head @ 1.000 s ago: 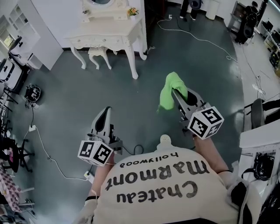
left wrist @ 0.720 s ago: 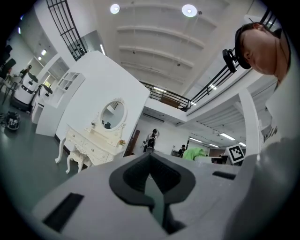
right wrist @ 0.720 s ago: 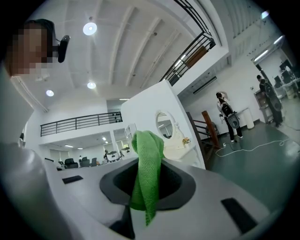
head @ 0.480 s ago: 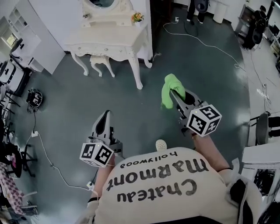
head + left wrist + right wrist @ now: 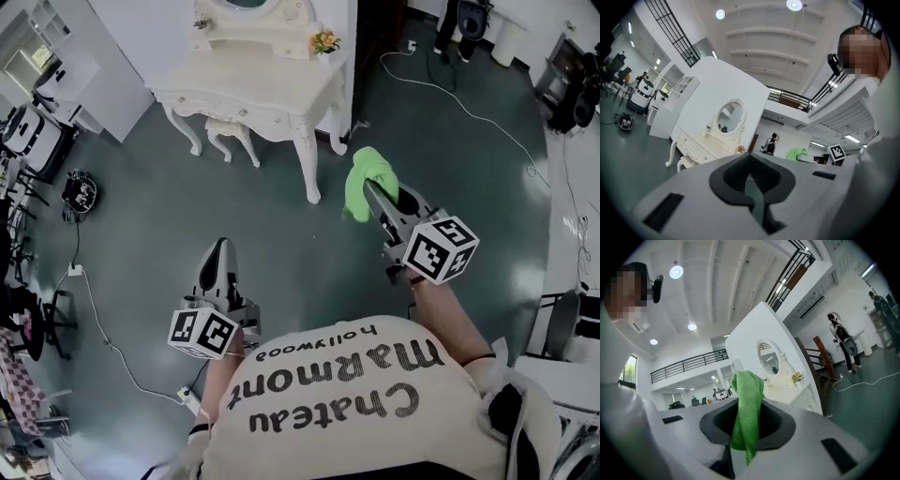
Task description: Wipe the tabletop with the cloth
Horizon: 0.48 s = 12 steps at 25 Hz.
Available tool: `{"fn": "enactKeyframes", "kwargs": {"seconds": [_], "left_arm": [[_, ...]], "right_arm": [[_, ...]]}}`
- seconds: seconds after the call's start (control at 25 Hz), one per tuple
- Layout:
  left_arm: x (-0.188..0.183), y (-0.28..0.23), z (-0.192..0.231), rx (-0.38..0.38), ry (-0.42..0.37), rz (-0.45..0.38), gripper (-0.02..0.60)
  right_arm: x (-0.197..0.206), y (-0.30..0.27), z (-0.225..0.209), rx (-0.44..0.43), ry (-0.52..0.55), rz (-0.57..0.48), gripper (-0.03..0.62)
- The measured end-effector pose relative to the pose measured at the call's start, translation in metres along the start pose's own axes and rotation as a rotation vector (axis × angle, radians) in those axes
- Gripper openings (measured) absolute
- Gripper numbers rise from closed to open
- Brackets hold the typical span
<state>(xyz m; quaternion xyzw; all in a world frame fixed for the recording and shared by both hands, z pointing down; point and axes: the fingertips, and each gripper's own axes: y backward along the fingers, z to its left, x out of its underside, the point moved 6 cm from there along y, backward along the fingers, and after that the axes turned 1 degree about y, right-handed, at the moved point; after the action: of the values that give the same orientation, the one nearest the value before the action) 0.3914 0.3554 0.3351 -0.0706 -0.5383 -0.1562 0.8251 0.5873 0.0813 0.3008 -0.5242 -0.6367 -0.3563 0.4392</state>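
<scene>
Cloth [image 5: 368, 178] clamped in right gripper [image 5: 373, 192] jaws, held just right of table [image 5: 281, 94], untouched; left gripper [image 5: 218, 248] jaws closed, empty, farther off.

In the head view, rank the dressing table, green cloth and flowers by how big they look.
1. dressing table
2. green cloth
3. flowers
The cloth is nearer the camera, which enlarges it.

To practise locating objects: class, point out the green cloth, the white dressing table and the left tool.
green cloth [image 5: 367, 181], head view, its bunched middle.
white dressing table [image 5: 253, 82], head view, bare tabletop.
left tool [image 5: 219, 248], head view, between its closed fingertips.
</scene>
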Motion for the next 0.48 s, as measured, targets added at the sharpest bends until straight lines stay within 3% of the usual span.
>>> {"fn": "enactKeyframes", "kwargs": {"seconds": [0.16,0.32,0.48], "left_arm": [[-0.008,-0.021,0.035,-0.034,-0.033,-0.031,0.006],[-0.017,-0.075,0.078,0.063,-0.031,0.007,0.007],[-0.041,-0.131,0.13,0.103,-0.035,0.064,0.006]], "right_arm": [[0.02,-0.044,-0.021,0.023,-0.038,0.028,0.092],[0.03,-0.095,-0.043,0.078,-0.086,0.036,0.092],[0.026,-0.152,-0.044,0.128,-0.087,0.043,0.092]]}}
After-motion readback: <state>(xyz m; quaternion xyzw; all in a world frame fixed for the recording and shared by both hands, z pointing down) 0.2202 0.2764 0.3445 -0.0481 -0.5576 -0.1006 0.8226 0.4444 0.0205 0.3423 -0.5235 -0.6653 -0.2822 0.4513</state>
